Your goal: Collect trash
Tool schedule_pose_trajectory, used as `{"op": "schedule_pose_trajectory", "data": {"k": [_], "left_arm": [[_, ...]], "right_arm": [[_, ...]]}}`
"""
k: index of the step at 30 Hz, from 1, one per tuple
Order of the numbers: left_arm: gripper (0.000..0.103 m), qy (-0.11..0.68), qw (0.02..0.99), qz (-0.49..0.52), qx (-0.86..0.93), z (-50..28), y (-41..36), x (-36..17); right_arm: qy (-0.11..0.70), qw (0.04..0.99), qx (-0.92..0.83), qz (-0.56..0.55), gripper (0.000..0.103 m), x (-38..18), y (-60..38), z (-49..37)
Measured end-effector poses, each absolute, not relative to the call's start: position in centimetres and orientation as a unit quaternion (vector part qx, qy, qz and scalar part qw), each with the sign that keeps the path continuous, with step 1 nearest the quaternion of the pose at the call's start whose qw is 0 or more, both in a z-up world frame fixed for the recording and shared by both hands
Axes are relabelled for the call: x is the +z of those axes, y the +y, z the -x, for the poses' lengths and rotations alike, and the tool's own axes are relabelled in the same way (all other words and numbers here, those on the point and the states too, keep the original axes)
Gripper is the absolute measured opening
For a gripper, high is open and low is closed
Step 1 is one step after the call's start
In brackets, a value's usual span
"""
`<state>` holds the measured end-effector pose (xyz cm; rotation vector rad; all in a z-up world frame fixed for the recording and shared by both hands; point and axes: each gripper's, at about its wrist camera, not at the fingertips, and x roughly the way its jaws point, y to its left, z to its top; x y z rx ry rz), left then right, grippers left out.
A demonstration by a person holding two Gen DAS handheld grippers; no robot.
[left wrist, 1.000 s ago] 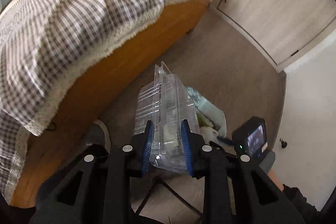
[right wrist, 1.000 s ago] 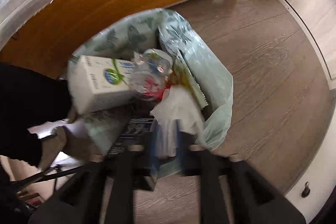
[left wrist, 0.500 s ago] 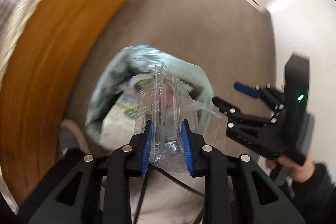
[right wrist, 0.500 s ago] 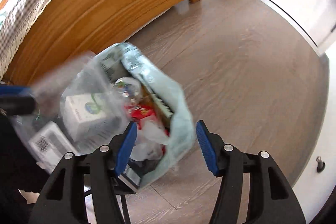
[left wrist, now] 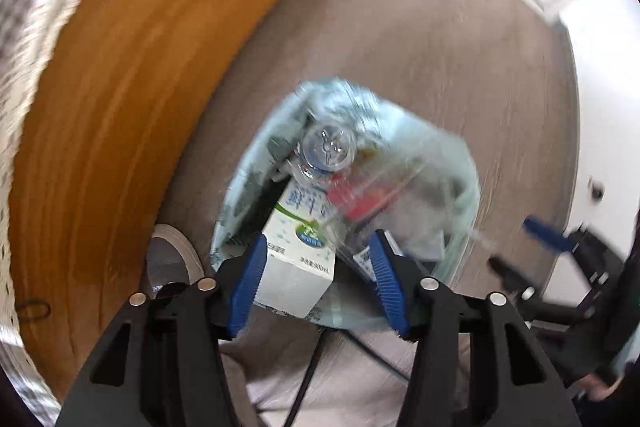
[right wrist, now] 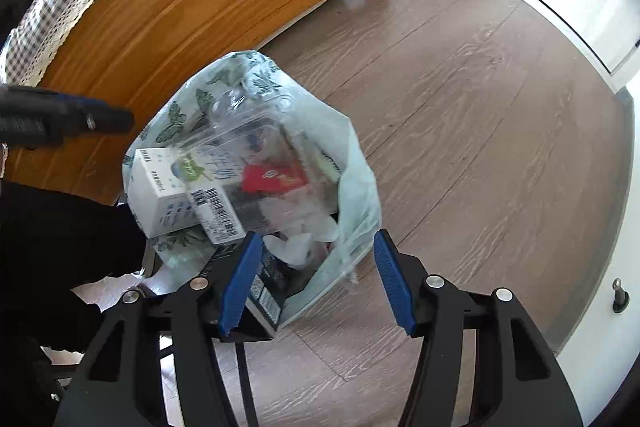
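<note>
Clear clamshell container [right wrist: 256, 147] atop full trash bag [right wrist: 356, 187], directly below left gripper [left wrist: 318, 279]; jaws opening, nothing clamped. Right gripper [right wrist: 316, 275] spread, empty.

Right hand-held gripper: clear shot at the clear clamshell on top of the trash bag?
Probably yes. The right hand-held gripper is open above the bag, and the clamshell lies on top, uncovered.
</note>
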<state>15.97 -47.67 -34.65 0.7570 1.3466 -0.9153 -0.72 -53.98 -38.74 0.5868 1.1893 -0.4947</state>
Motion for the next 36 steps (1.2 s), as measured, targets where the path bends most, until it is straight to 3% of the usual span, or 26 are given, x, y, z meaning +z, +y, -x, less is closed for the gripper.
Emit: {"op": "schedule_pose_trajectory", "data": {"k": [9, 14, 28, 36], "left_arm": [[0.057, 0.609, 0.651, -0.238, -0.386, -17.9, -44.7, -30.6], [0.057, 0.585, 0.675, -0.207, -0.400, -18.3, -42.3, -26.1], [0.079, 0.398, 0.847, -0.076, -0.343, -20.7, -25.6, -4.1], [0.092, 0.297, 0.919, -0.022, -0.258, -19.3, -12.9, 4.2]], "right_arm": [[0.535, 0.784, -0.213, -0.232, 0.057, -34.9, -52.6, -0.9], [0.517, 0.809, -0.205, -0.191, 0.057, -30.3, -51.9, -2.4], [0.376, 0.913, -0.140, -0.076, 0.065, -11.4, -45.0, -11.3], [0.296, 0.953, -0.059, -0.040, 0.066, -2.5, -36.1, -15.2]]}}
